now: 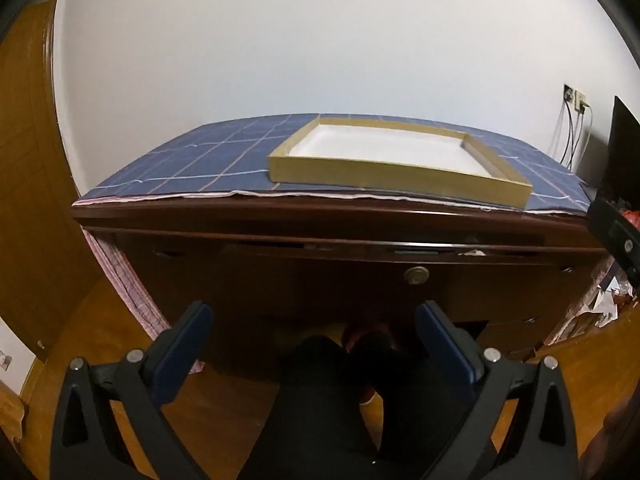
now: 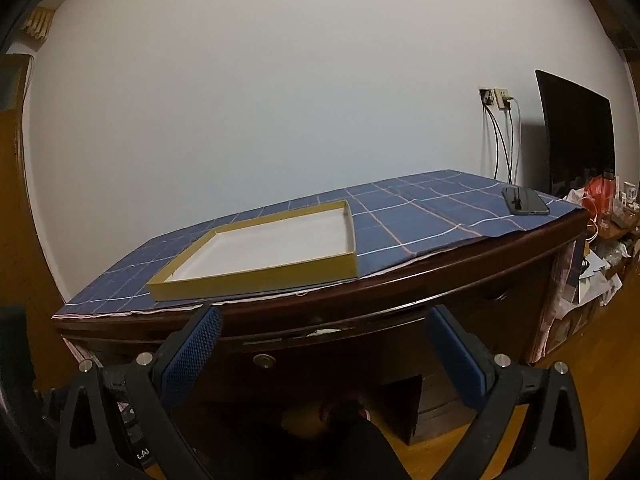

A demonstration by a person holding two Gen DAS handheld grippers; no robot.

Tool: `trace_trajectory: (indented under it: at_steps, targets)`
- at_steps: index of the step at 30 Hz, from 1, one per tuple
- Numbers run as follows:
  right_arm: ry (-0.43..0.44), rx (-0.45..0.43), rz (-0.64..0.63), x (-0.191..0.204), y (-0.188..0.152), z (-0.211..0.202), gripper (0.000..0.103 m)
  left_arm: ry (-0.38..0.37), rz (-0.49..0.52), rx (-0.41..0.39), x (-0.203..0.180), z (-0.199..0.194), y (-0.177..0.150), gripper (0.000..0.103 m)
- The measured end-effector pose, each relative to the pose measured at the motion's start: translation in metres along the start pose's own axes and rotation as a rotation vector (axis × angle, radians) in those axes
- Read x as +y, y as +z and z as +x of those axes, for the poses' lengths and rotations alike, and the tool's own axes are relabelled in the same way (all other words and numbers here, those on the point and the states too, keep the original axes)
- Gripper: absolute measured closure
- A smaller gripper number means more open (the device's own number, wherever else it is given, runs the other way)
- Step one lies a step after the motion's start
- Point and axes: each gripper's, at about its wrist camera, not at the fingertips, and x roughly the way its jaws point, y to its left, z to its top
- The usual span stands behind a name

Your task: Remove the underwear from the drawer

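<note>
A dark wooden desk drawer (image 1: 360,276) with a round metal lock (image 1: 416,276) sits under the desk top, pulled out only a crack; a bit of white cloth (image 1: 474,253) peeks over its top edge. It also shows in the right wrist view (image 2: 320,344) with its lock (image 2: 264,360) and the white cloth (image 2: 322,332). My left gripper (image 1: 314,320) is open and empty, in front of the drawer. My right gripper (image 2: 324,324) is open and empty, just before the drawer front. No underwear is plainly visible.
A shallow yellow tray (image 1: 400,176) with a white bottom lies on the blue checked cloth (image 1: 192,164) on the desk top; it also shows in the right wrist view (image 2: 256,272). A phone (image 2: 526,200) lies at the far right. My knees (image 1: 340,360) are under the desk.
</note>
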Motion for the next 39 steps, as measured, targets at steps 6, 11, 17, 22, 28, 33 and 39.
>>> trace_trajectory:
  at_steps: [6,11,17,22,28,33,39]
  targets:
    - [0.0,0.005,0.004,-0.002,0.0,0.0,0.0,-0.002,0.0,-0.006,-0.003,-0.003,-0.001,0.0]
    - [-0.001,0.018,0.0,-0.003,-0.001,0.002,0.0,0.0,0.0,-0.006,-0.004,-0.004,-0.001,0.0]
    - [0.002,0.018,-0.001,-0.003,-0.001,0.002,0.0,-0.002,0.004,-0.006,-0.005,-0.004,-0.002,0.0]
    - [0.003,0.018,-0.001,-0.003,-0.002,0.002,0.0,-0.005,0.006,-0.002,-0.007,-0.003,-0.002,0.0]
    - [0.002,0.021,0.0,-0.003,-0.003,0.003,0.0,-0.006,0.013,-0.005,-0.01,-0.004,-0.003,0.0]
    - [0.0,0.025,-0.002,-0.003,-0.004,0.003,0.0,-0.004,0.013,-0.007,-0.012,-0.004,-0.004,0.0]
    - [0.001,0.026,-0.001,-0.003,-0.004,0.003,0.0,-0.005,0.013,-0.007,-0.011,-0.004,-0.004,0.0]
